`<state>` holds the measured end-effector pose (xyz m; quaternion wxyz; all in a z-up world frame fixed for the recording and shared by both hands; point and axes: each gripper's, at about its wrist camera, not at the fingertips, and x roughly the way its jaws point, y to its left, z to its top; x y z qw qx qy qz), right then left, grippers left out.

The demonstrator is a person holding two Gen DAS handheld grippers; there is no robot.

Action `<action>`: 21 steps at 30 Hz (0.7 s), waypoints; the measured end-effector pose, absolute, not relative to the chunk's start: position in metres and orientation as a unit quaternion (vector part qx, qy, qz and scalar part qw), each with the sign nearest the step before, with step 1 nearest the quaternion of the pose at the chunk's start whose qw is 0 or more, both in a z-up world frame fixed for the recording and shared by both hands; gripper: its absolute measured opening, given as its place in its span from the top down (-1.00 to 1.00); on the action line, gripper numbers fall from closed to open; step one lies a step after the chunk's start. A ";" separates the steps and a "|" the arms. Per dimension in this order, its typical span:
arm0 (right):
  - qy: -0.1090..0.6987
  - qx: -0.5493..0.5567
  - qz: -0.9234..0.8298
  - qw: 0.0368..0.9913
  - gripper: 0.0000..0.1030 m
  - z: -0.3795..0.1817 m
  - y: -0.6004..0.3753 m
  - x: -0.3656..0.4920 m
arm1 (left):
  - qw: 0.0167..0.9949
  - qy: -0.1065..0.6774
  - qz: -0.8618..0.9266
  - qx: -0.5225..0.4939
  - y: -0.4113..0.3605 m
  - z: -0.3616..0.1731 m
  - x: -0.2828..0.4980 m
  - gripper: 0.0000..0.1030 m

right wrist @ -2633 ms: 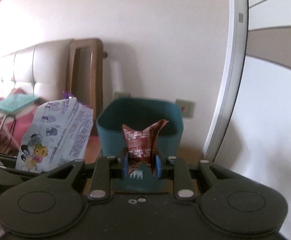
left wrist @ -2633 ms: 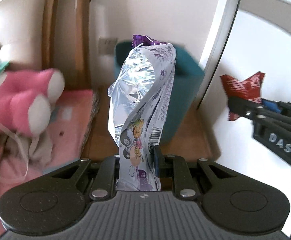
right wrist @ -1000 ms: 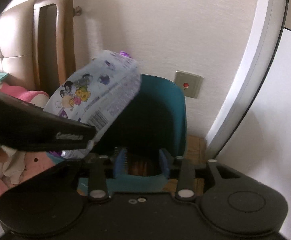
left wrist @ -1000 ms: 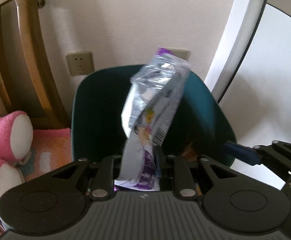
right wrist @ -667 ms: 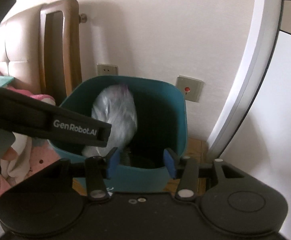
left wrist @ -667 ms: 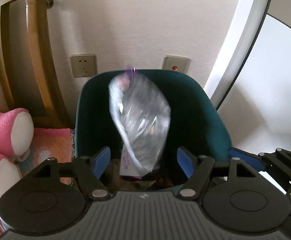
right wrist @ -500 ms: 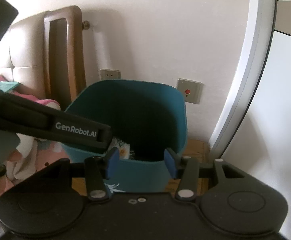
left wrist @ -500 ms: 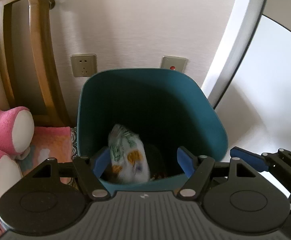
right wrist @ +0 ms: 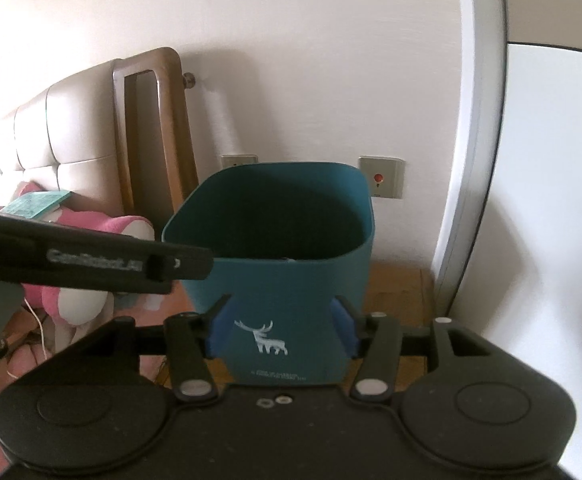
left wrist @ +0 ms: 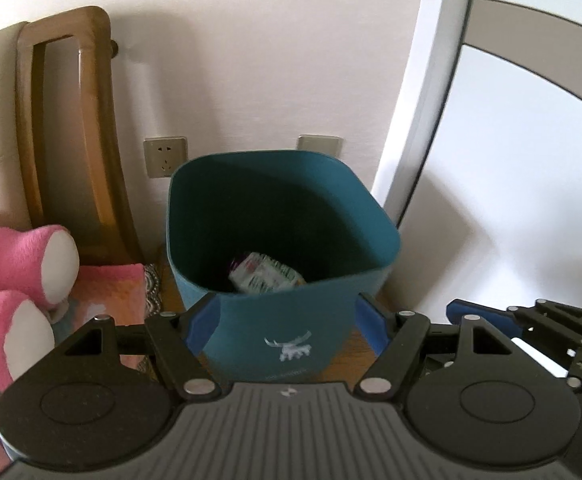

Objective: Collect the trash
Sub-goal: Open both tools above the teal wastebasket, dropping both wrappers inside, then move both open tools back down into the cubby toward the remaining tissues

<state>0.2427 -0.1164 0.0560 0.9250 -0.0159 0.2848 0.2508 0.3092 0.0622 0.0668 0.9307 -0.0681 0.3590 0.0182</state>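
A teal bin [left wrist: 331, 216] with a white deer print stands on the wooden floor against the wall. It also shows in the right wrist view [right wrist: 291, 280]. A silver snack wrapper [left wrist: 265, 272] lies at its bottom. My left gripper [left wrist: 287, 320] is open and empty, in front of the bin and above its near wall. My right gripper [right wrist: 283, 332] is open and empty, just to the right of the left one. Its blue finger [left wrist: 479, 316] shows at the right edge of the left wrist view. The left gripper's black body [right wrist: 91, 260] crosses the right wrist view.
A pink plush toy [left wrist: 19, 264] and a pink blanket [left wrist: 111, 288] lie left of the bin. A wooden bed frame post [left wrist: 71, 140] stands behind them. A white door or panel [left wrist: 511, 200] rises on the right. Wall sockets [left wrist: 165, 156] sit behind the bin.
Both grippers opened over the bin and dropped their wrappers in. The silver wrapper fell to the bottom. Both grippers have since drawn back and up from the bin.
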 end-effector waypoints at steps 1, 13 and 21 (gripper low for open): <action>0.284 -0.015 0.250 0.926 -0.04 0.053 -0.119 0.237 | 0.931 0.358 0.015 -0.069 0.061 0.066 0.303 -0.43; 0.298 0.006 0.249 0.922 -0.09 0.004 -0.142 0.186 | 0.935 0.346 0.012 -0.081 0.055 0.034 0.226 -0.59; 0.346 -0.002 0.241 0.907 -0.09 -0.073 -0.151 0.164 | 0.933 0.348 0.036 -0.081 0.059 -0.031 0.181 -1.00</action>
